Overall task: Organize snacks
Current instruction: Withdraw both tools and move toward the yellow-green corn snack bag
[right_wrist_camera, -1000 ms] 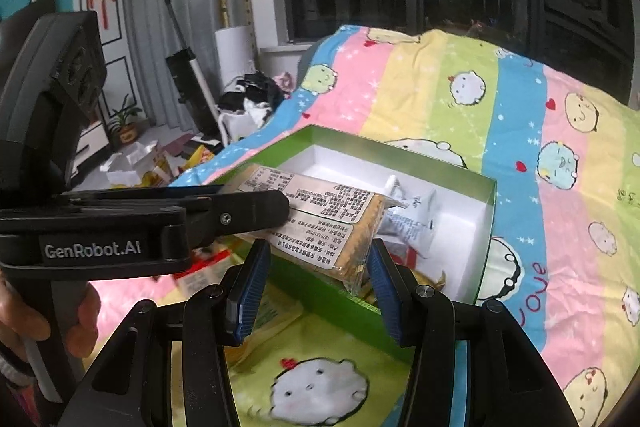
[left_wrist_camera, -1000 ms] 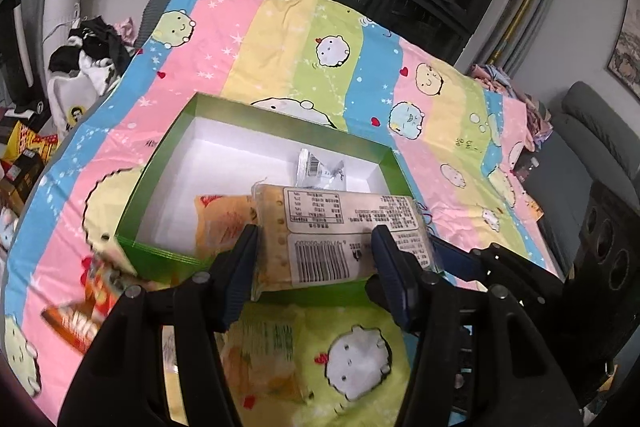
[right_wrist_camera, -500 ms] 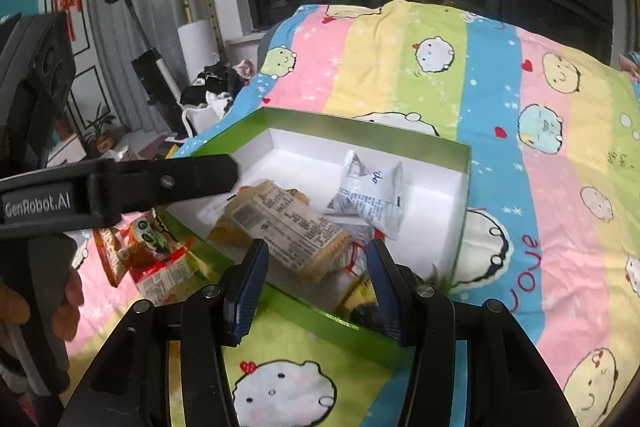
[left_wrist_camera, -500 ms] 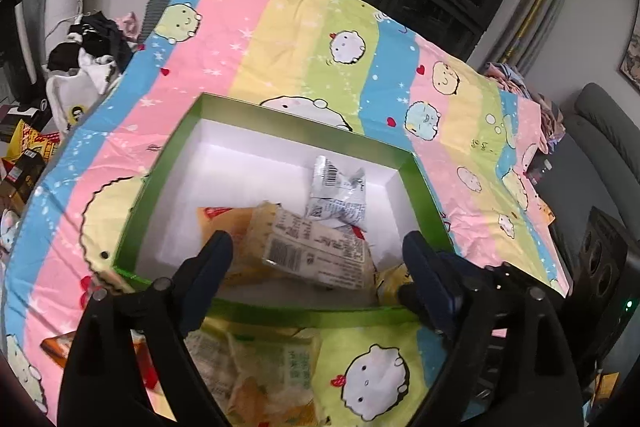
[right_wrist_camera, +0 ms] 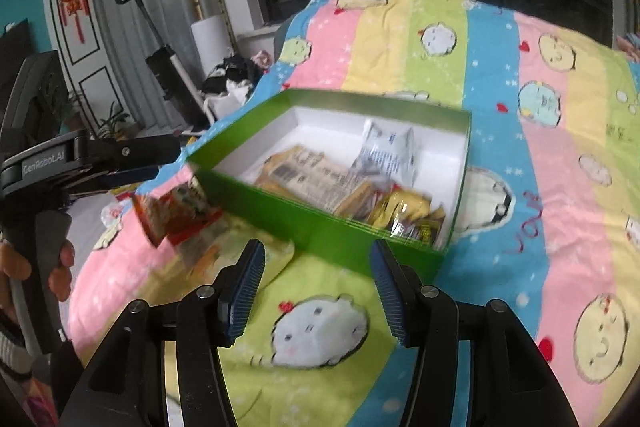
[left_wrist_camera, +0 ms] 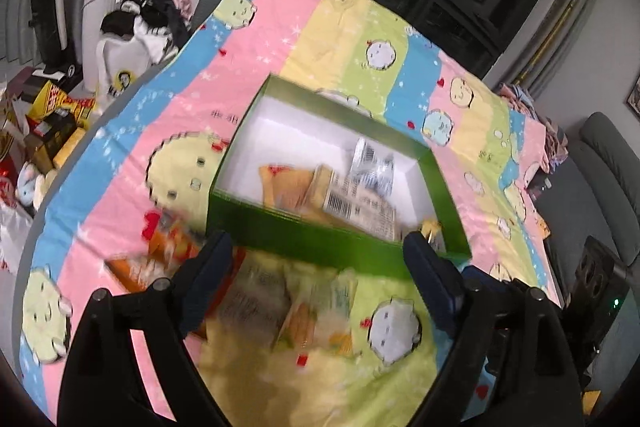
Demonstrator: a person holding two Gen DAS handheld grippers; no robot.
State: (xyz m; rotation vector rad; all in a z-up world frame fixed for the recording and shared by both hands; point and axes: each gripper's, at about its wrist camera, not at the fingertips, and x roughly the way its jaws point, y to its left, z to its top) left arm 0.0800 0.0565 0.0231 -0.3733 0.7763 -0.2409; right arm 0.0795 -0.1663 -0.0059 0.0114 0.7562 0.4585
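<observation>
Snacks lie in two groups on a bed covered by a striped cartoon blanket (right_wrist_camera: 500, 75): some inside one open green box (right_wrist_camera: 320, 223) with a white lining, others loose on the blanket just outside the box's near-left corner. Inside the rectangular cardboard box I can make out one flat tan cracker pack (right_wrist_camera: 316, 179) printed with a barcode label, one crinkled silver-white pouch (right_wrist_camera: 388, 151), and a few glossy yellow wrappers (right_wrist_camera: 408, 215) crowded in the near-right corner. The loose packets (left_wrist_camera: 280, 303) are blurred, so their number cannot be told; one is red-orange (right_wrist_camera: 176, 215). Left claw (left_wrist_camera: 320, 267) is spread wide and empty; right claw (right_wrist_camera: 316, 279) stands half apart, gripping nothing, its jaws just opening slightly.
</observation>
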